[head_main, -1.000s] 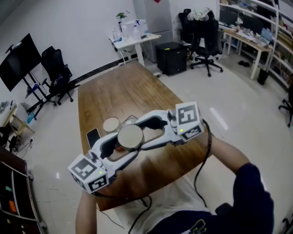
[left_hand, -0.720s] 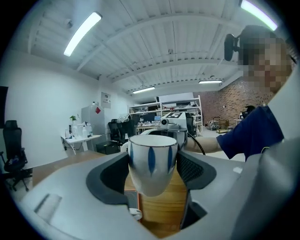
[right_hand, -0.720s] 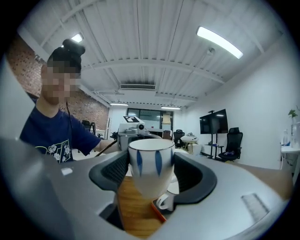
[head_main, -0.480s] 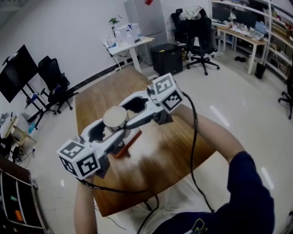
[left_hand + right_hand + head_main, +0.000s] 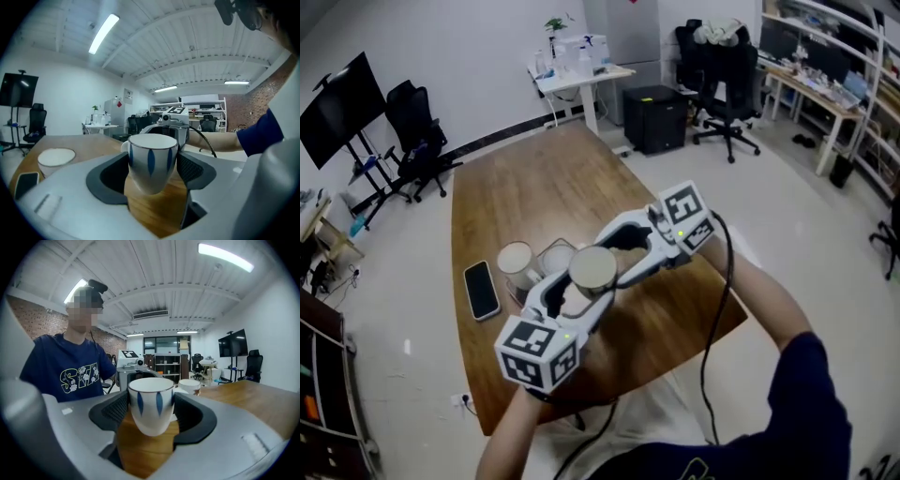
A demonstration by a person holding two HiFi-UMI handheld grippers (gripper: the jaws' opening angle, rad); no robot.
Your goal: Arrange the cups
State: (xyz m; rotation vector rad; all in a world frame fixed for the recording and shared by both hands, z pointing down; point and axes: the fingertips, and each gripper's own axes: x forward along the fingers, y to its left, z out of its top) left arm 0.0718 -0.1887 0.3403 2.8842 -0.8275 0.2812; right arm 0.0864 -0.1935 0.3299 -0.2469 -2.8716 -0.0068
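The cup [image 5: 593, 270] is white glazed ware with a thin dark line round its rim and upright blue leaf-shaped strokes spaced round its wall; it narrows to a rounded base and stands upright, mouth up, with nothing to be seen inside from the head view; a small handle shows at its rim in the left gripper view.

It is held between the two grippers, which face each other from opposite sides; the left gripper [image 5: 153, 165] comes in from the near side and the right gripper [image 5: 151, 408] from the far right; each shows the other's marker cube behind the cup.

The left gripper's fingers [image 5: 194, 168] stand wide apart and are clamped on the cup's wall, one dark pad on each side just under the rim; the right gripper's fingers [image 5: 115, 411] grip it the same way, also spread wide, pads pressed to both sides.

The cup hangs over the near part of the wooden counter [image 5: 534, 187]; bare wood shows below its base in both gripper views, so it appears clear of the surface.

Just beyond it on the counter stand a second white cup [image 5: 516, 262] and a third cup [image 5: 555, 255], close together; a dark phone [image 5: 481, 289] lies flat to their left.
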